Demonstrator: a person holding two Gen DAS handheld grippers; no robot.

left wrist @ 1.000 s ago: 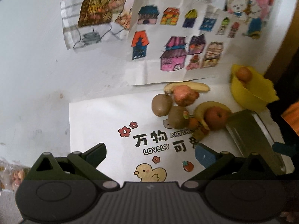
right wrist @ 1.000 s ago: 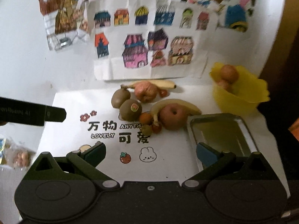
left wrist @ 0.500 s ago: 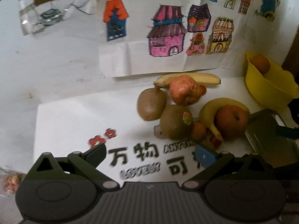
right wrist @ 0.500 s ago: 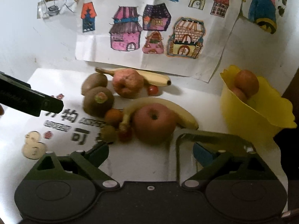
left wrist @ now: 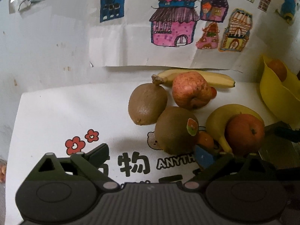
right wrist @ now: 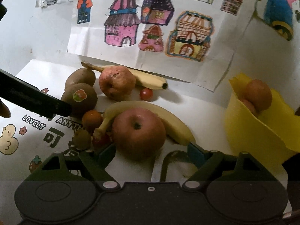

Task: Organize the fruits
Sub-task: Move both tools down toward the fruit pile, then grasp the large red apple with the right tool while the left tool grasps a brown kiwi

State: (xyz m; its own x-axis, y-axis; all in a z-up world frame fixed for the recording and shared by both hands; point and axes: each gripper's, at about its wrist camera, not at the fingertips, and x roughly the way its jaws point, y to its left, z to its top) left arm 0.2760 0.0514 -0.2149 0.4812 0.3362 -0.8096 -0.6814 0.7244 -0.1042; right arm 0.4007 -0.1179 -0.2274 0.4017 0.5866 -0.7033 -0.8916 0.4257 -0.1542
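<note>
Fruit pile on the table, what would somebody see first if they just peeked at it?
Probably the big red apple, sitting right in front of the open right gripper with a curved banana hugging its back. Next, the bright yellow bowl on the right, holding a few round orange-brown fruits. Behind it all, colourful house drawings cover the wall.
</note>
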